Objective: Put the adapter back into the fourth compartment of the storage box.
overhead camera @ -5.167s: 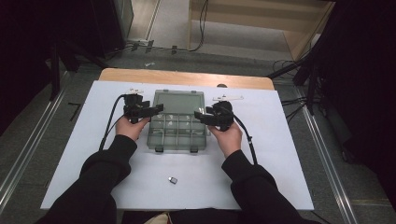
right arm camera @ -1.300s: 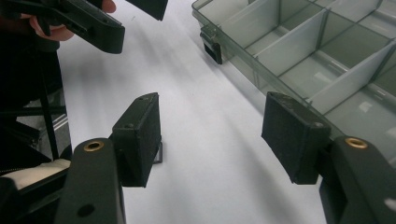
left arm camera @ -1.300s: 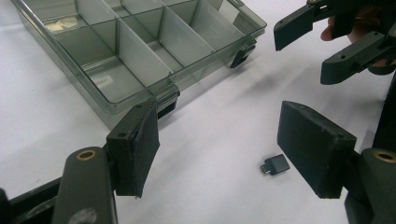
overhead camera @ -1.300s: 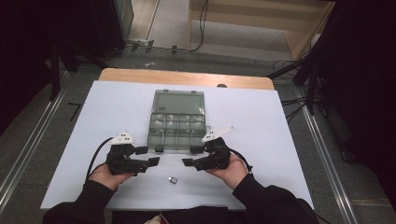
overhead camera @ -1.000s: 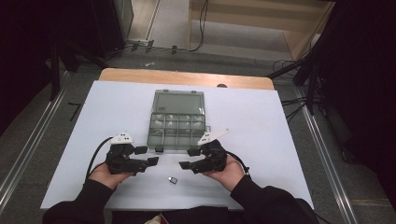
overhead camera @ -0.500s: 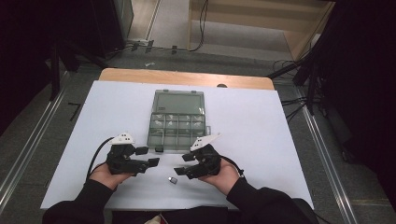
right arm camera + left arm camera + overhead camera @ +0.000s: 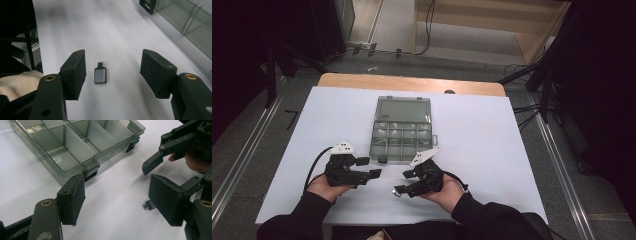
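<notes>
While your left tongs (image 7: 373, 167) hover wide open and empty near the clear compartment box (image 7: 401, 130), your right tongs (image 7: 112, 75) stand open around the small grey adapter (image 7: 100, 75), which lies flat on the white counter (image 7: 492, 130), untouched between the pads.

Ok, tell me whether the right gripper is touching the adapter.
Apart. In the right gripper view the adapter lies flat on the table between the open jaws of the right gripper, with white table showing on both sides of it.

clear compartment box (image 7: 401, 131), white table (image 7: 492, 135)
</notes>
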The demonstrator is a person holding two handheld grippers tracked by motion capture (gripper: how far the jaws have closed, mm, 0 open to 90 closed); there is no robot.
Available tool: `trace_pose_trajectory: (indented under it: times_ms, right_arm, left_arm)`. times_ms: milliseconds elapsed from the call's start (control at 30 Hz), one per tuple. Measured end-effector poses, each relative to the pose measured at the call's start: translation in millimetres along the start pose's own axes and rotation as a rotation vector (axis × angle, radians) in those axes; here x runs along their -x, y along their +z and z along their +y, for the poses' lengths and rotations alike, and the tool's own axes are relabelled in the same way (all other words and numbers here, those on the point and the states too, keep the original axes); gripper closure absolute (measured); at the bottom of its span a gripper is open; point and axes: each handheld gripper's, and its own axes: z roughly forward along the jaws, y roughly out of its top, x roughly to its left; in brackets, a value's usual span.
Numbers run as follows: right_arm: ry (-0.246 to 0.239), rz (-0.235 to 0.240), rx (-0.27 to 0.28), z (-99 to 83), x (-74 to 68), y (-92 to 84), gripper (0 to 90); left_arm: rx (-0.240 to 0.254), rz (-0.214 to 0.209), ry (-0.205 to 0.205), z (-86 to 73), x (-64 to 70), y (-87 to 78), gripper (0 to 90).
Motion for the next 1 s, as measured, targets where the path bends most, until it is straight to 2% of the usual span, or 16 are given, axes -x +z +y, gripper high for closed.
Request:
trace_pose_trajectory:
  times_ms: [300, 667, 767, 833, 1000]
  right_arm:
    - [-0.025, -0.001, -0.033, -2.3, -4.5, 8.2, 36.3]
    - [-0.041, -0.001, -0.067, -4.2, -9.9, 16.6, 39.0]
    - [-0.076, -0.031, -0.061, -5.7, -13.3, 17.8, 41.2]
    - [-0.084, -0.049, -0.064, -6.0, -15.4, 17.9, 43.0]
    - [-0.086, -0.055, -0.075, -5.1, -17.0, 18.4, 50.3]
  left_arm:
    - [-0.023, 0.003, 0.021, -1.7, -1.9, -1.0, 29.9]
    - [-0.019, 0.005, 0.008, -2.7, -6.4, -3.0, 29.9]
    - [-0.02, 0.002, 0.012, -2.6, -5.5, -2.2, 29.9]
    - [-0.025, 0.004, 0.014, -2.6, -5.3, -1.7, 29.9]
    - [-0.023, 0.003, 0.013, -2.6, -5.8, -2.1, 29.9]
